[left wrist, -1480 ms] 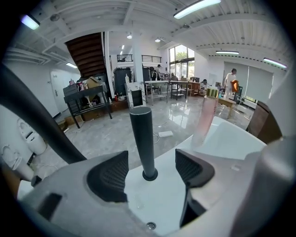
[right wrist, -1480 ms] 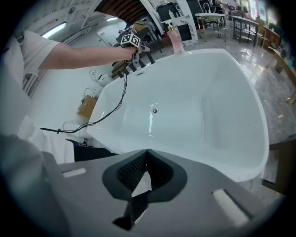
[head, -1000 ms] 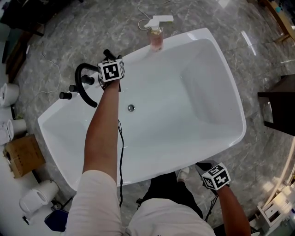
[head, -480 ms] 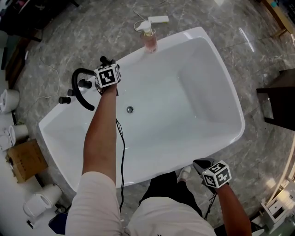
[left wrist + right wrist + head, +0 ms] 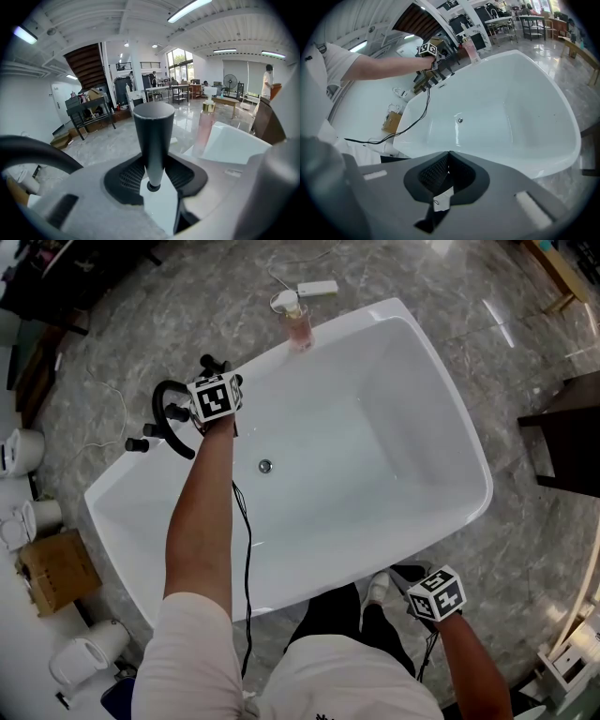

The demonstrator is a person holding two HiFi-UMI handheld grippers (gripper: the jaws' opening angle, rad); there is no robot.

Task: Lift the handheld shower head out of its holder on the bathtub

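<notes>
The black handheld shower head (image 5: 153,136) is a tapered handle that stands upright between the jaws in the left gripper view. My left gripper (image 5: 153,186) is shut on it. In the head view this gripper (image 5: 215,397) hovers over the tub's far left rim beside the black arched faucet (image 5: 167,418), and its marker cube hides most of the handle. My right gripper (image 5: 424,587) hangs outside the white bathtub's (image 5: 469,442) near rim. In its own view the right gripper (image 5: 444,174) is shut with nothing between the pads.
A pink bottle (image 5: 299,326) stands on the tub's far rim. A white power strip (image 5: 317,287) lies on the marble floor behind it. A cardboard box (image 5: 54,568) and white rolls sit at the left, dark furniture (image 5: 567,432) at the right. The drain (image 5: 265,466) is in the tub floor.
The head view has drifted, so the tub sits a little differently in frame. My left gripper stays by the faucet and looks slightly raised. The right gripper has hardly moved.
</notes>
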